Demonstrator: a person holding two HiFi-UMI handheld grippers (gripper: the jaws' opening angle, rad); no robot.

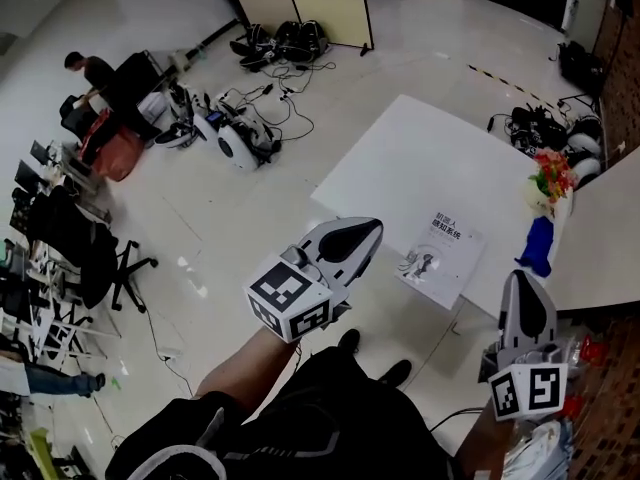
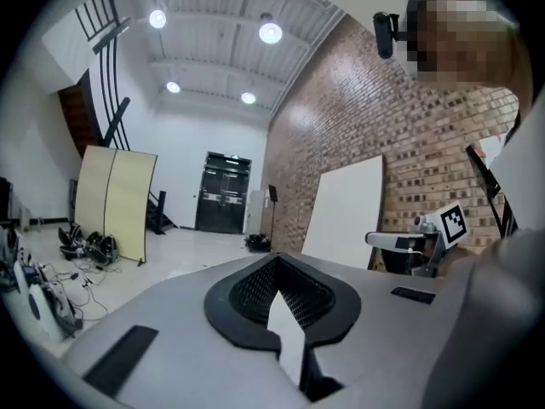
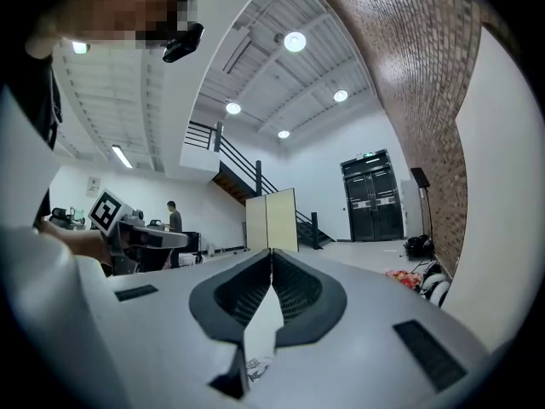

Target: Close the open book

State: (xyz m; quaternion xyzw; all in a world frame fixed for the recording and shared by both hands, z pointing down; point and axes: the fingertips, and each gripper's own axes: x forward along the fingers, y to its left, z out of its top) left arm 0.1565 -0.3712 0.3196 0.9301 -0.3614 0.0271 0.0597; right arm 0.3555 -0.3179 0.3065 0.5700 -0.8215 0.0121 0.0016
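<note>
1. Head view: the book point(image 1: 442, 253) lies cover up and looks shut, at the near edge of the table point(image 1: 420, 158), its long axis running 1 to 7 o'clock. It sits at 3 o'clock from the left hand-held gripper point(image 1: 365, 231) and 10 o'clock from the right hand-held gripper point(image 1: 522, 279); neither is clearly nearer.
2. Left gripper view: jaws together, nothing between.
3. Right gripper view: jaws together, empty.
</note>
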